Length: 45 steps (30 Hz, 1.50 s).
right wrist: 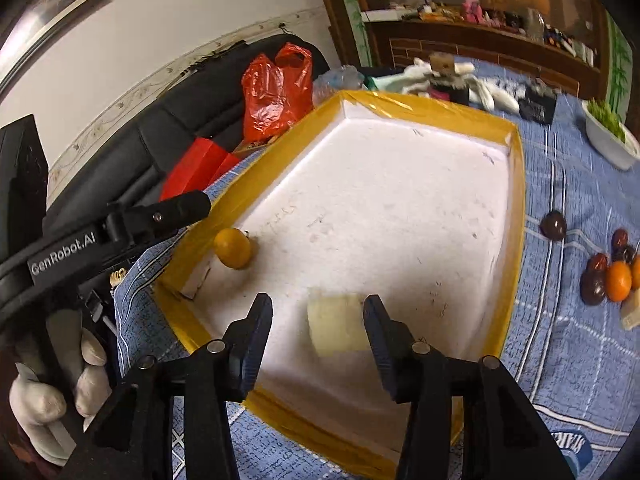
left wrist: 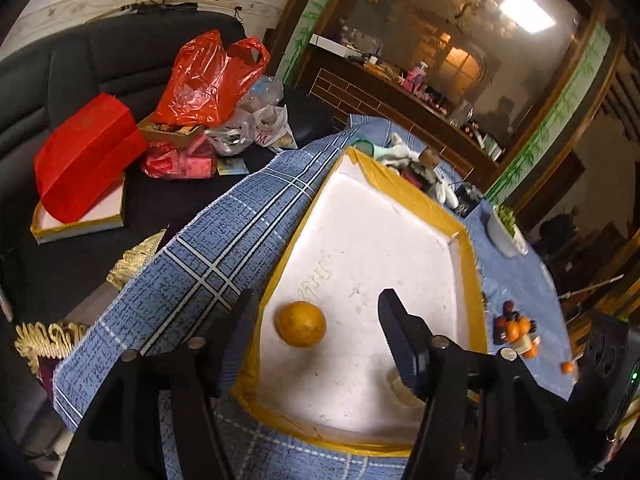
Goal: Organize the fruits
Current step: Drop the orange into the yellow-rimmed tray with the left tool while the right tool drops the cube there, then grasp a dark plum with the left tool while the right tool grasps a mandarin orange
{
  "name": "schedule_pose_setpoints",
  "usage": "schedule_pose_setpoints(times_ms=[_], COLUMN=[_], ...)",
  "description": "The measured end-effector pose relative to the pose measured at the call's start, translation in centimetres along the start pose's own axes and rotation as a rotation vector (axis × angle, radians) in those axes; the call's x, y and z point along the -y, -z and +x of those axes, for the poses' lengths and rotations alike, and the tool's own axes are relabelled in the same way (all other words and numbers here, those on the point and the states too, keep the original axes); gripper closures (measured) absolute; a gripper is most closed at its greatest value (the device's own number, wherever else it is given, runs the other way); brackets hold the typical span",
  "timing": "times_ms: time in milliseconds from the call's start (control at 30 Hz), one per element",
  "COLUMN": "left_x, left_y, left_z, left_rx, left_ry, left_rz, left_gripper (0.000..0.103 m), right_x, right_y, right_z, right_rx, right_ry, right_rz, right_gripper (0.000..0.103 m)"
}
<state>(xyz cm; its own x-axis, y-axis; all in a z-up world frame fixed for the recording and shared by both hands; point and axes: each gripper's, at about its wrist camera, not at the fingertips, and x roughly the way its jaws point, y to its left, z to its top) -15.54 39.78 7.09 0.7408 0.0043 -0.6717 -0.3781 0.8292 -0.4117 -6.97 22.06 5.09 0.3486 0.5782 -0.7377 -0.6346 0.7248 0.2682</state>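
Jaws apart above tray (right wrist: 516,208); orange (left wrist: 300,323) and pale chunk (right wrist: 336,324) inside.

A round orange fruit (left wrist: 300,323) with a dull, speckled skin lies on the white floor of a shallow foam tray (left wrist: 420,200) edged in yellow tape, close to the tray's left wall. A pale yellow, blocky piece of fruit (right wrist: 338,324) rests on the same floor nearer the front edge, apart from the orange. Outside the tray, on the blue checked cloth to the right, small dark red fruits (right wrist: 554,226) and little orange ones (right wrist: 618,275) sit clustered together, one dark fruit lying alone.
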Motion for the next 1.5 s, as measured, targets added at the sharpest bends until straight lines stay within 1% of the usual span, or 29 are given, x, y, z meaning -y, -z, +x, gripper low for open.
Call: schedule_pose_setpoints(times_ms=[67,167,233,333,467,533,567,600,700,767,833,900,1000,1067,1133,1200,1300,1333,1367,1400,1500], left_x=[-0.1,0.5,1.2,2.6,4.7,5.8,6.1,6.7,8.8,10.2,12.0,13.7,16.3,18.1,20.0,21.4,24.1,24.8,25.5,26.4,27.8], left_y=[0.0,0.1,0.2,0.5,1.1,1.6,1.7,1.9,2.7,3.2,4.0,4.8,5.9,6.7,7.6,8.1,9.1,9.3,9.5,9.7,9.6], left_z=[-0.4,-1.0,-1.4,-1.9,-2.2,-2.2,-2.2,-2.2,-1.7,-1.3,-0.8,-0.5,0.1,0.8,2.1,3.4,6.1,6.8,7.6,8.5,10.6], left_rx=[-0.003,-0.002,0.001,0.003,-0.006,-0.012,-0.013,-0.013,-0.029,-0.045,-0.064,-0.076,-0.088,-0.096,-0.117,-0.137,-0.175,-0.186,-0.199,-0.212,-0.231], left_ry=[0.027,0.060,0.076,0.105,0.130,0.138,0.141,0.144,0.148,0.154,0.161,0.174,0.174,0.164,0.149,0.138,0.111,0.102,0.098,0.096,0.079], left_rz=[-0.023,-0.024,-0.008,0.030,0.089,0.115,0.123,0.139,0.191,0.226,0.265,0.312,0.390,0.447,0.514,0.556,0.633,0.649,0.663,0.679,0.689], left_gripper=[0.039,0.037,0.034,0.033,0.032,0.032,0.032,0.032,0.032,0.032,0.032,0.032,0.032,0.036,0.043,0.045,0.051,0.053,0.053,0.053,0.054], right_x=[0.2,1.3,2.2,4.9,10.3,14.2,15.4,17.6,21.6,23.8,25.2,26.3,27.6,28.1,28.4,28.5,28.4,28.5,28.6,28.6,28.6], right_y=[-0.3,-0.2,0.1,1.0,2.9,4.2,4.6,5.4,6.7,7.0,7.1,6.9,6.7,6.4,6.2,5.9,5.6,5.6,5.7,5.8,5.9], right_z=[-1.1,-3.5,-5.1,-7.8,-11.8,-14.2,-14.9,-16.0,-17.5,-17.6,-17.3,-16.2,-14.3,-12.8,-11.9,-10.9,-9.9,-9.7,-9.4,-9.6,-9.8], right_rx=[0.024,0.068,0.093,0.131,0.176,0.199,0.207,0.222,0.231,0.231,0.226,0.208,0.170,0.142,0.131,0.120,0.108,0.104,0.103,0.110,0.114], right_ry=[-0.009,-0.010,0.003,0.046,0.150,0.215,0.231,0.254,0.305,0.306,0.300,0.285,0.314,0.327,0.338,0.345,0.364,0.361,0.346,0.332,0.335], right_rz=[0.015,0.042,0.059,0.101,0.197,0.283,0.316,0.369,0.449,0.490,0.515,0.521,0.508,0.489,0.471,0.445,0.409,0.412,0.417,0.417,0.419], right_gripper=[0.050,0.050,0.050,0.050,0.050,0.050,0.050,0.050,0.050,0.050,0.050,0.051,0.051,0.051,0.051,0.051,0.051,0.054,0.065,0.068,0.068])
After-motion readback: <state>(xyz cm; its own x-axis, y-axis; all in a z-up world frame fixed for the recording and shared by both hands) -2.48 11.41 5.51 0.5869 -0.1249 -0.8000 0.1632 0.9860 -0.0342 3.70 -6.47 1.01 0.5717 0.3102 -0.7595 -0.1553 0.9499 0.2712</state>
